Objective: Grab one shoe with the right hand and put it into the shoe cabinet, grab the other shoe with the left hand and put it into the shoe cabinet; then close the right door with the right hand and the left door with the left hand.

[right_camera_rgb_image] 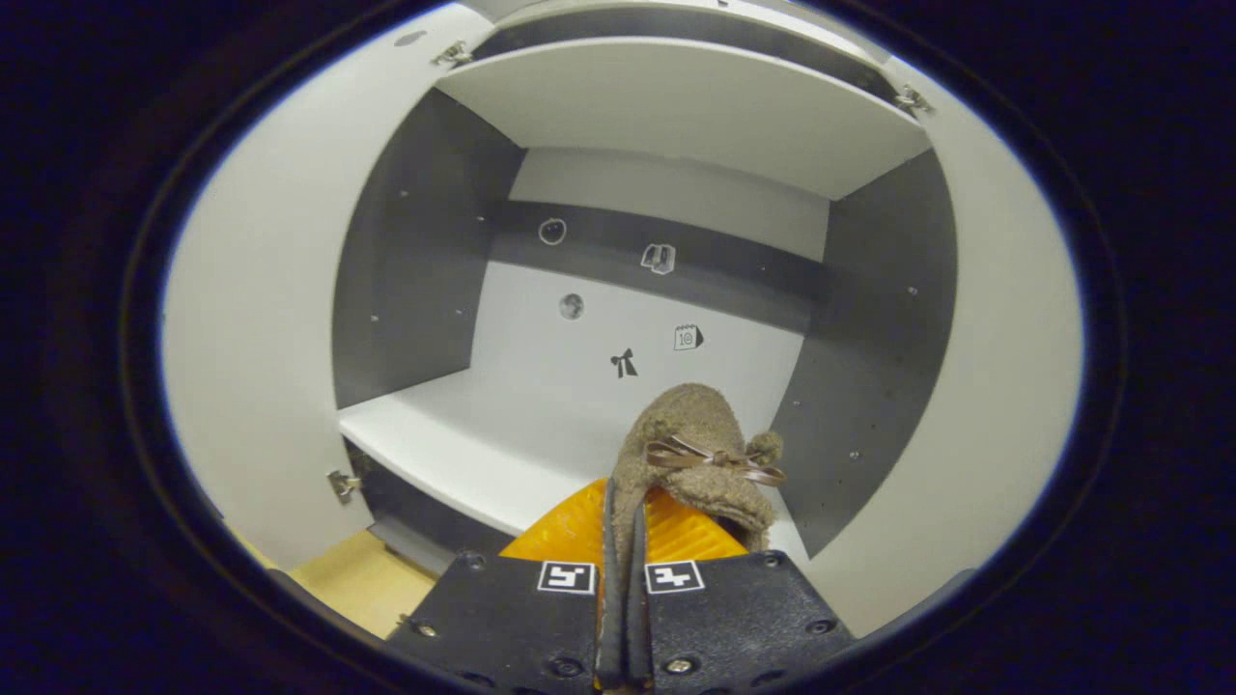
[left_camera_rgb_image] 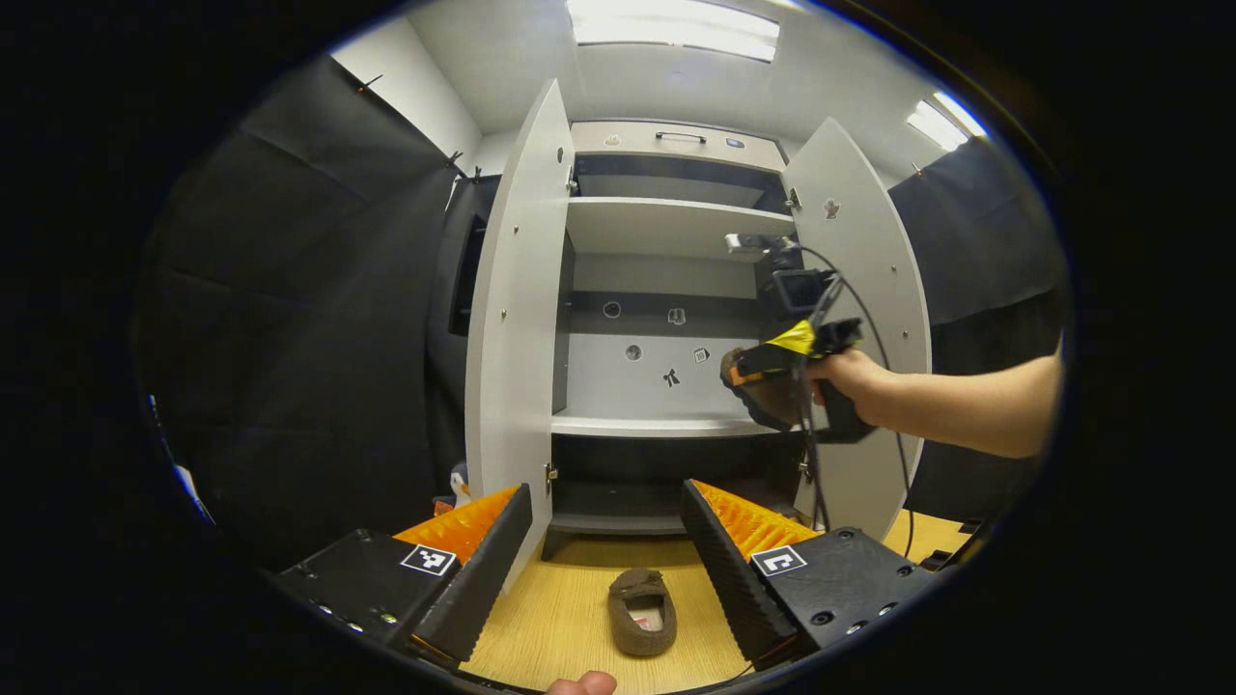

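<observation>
Your right tool [right_camera_rgb_image: 623, 541] pinches one brown shoe [right_camera_rgb_image: 697, 449] at the cabinet's middle shelf [right_camera_rgb_image: 454, 434], not yet set down. Your left tool [left_camera_rgb_image: 606, 541] is spread; the other shoe [left_camera_rgb_image: 642, 610] lies on the floor at 6 o'clock. Both doors stand open.

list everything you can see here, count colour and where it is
shoes: 2, brown; one on the floor before the cabinet, one held at the middle shelf
cabinet: 1, white and grey, both doors open
doors: 2, white; left door, right door
middle shelf: 1, white, bare where seen
stickers: several, dark, on the cabinet's back wall
floor: light wood
ceiling lights: 2, white, overhead
left gripper: open, above the floor shoe
right gripper: shut on the held shoe
hand: 1, holding the right gripper
</observation>
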`<act>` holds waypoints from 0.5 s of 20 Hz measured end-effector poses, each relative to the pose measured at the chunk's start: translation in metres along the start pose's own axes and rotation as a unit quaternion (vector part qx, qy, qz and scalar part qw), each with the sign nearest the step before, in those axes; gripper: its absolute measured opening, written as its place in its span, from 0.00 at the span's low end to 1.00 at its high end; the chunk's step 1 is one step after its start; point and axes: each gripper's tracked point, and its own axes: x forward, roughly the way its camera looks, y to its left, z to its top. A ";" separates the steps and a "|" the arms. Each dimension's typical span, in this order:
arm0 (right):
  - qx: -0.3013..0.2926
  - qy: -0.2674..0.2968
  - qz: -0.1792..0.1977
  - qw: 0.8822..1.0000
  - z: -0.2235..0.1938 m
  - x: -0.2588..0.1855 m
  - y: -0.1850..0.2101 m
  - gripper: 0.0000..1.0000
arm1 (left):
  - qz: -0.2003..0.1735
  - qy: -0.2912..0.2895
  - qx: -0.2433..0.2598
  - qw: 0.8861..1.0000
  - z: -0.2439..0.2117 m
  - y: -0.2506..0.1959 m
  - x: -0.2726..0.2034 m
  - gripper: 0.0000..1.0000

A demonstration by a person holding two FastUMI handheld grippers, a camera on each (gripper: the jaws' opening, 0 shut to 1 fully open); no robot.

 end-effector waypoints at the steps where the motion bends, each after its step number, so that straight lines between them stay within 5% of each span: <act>1: -0.012 0.012 -0.005 1.000 0.001 0.017 -0.002 0.06 | 0.000 -0.001 -0.001 1.000 0.001 0.000 0.000 0.95; 10: -0.002 0.105 -0.029 0.994 -0.020 0.081 -0.001 0.09 | 0.019 0.006 0.016 1.000 -0.005 0.015 -0.003 0.95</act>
